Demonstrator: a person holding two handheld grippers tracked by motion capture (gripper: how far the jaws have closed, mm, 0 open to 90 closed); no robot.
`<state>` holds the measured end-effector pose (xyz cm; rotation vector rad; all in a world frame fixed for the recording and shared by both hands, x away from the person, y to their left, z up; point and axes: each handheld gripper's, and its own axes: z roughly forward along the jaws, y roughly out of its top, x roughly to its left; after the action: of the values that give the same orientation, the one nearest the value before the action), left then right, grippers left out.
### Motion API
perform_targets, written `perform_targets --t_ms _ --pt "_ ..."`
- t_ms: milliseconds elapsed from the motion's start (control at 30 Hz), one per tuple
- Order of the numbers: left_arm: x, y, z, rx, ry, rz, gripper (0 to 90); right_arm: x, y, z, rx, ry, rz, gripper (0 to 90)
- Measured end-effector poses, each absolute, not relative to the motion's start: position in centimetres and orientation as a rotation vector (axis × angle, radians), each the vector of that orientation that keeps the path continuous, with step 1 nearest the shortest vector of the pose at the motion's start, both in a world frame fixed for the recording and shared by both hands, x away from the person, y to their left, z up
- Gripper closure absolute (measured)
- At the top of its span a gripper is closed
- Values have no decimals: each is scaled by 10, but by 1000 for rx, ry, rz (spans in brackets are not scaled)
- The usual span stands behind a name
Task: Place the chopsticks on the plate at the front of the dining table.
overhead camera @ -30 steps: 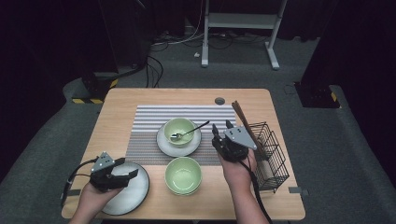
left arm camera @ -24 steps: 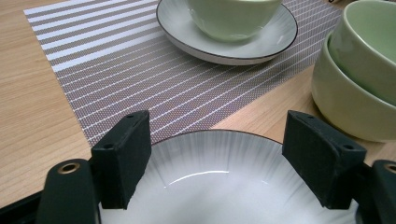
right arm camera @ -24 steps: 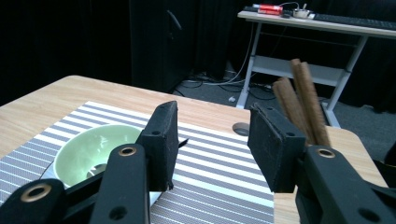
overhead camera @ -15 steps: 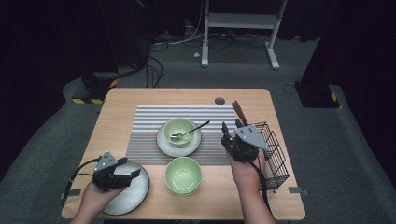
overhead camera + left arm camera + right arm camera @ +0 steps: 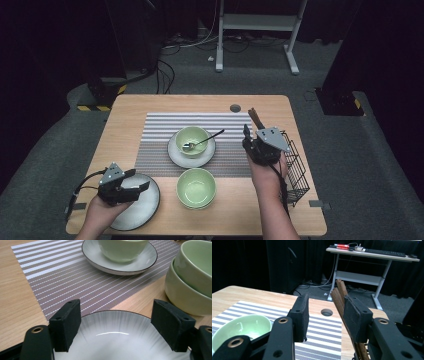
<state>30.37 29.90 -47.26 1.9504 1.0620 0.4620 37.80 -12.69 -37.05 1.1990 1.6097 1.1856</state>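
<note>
Two grippers are seen from the high view at a wooden table (image 5: 150, 107). The left gripper (image 5: 134, 184) hangs over a grey plate (image 5: 145, 210), jaws wide and empty. The right gripper (image 5: 246, 138) is raised just beside wooden chopsticks (image 5: 255, 119) that stand in a wire basket (image 5: 299, 170); its jaws have just been narrowing, nothing pinched yet. A spoon (image 5: 202, 141) rests in a green bowl (image 5: 191, 139) on a saucer (image 5: 176, 155); two stacked green bowls (image 5: 196, 187) sit nearer, empty.

From the left gripper view, the plate (image 5: 120, 340) lies bare beneath parted pads.

From the right gripper view, the chopsticks (image 5: 338, 296) are seen against the far pad, not gripped. A closing there is judged likely to catch one stick or tip the light basket.
</note>
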Motion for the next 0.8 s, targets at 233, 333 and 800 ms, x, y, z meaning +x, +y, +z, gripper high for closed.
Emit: perform_targets --t_ms 233,333,800 --pt "304 298 -474 1959 1062 462 250 388 -133 -371 1213 1587 1178 565" --pt "303 299 -473 1958 1064 462 250 393 -133 -373 1208 1588 1161 579" --pt "305 302 -475 1954 1073 455 251 414 -136 -382 1263 1572 1083 606"
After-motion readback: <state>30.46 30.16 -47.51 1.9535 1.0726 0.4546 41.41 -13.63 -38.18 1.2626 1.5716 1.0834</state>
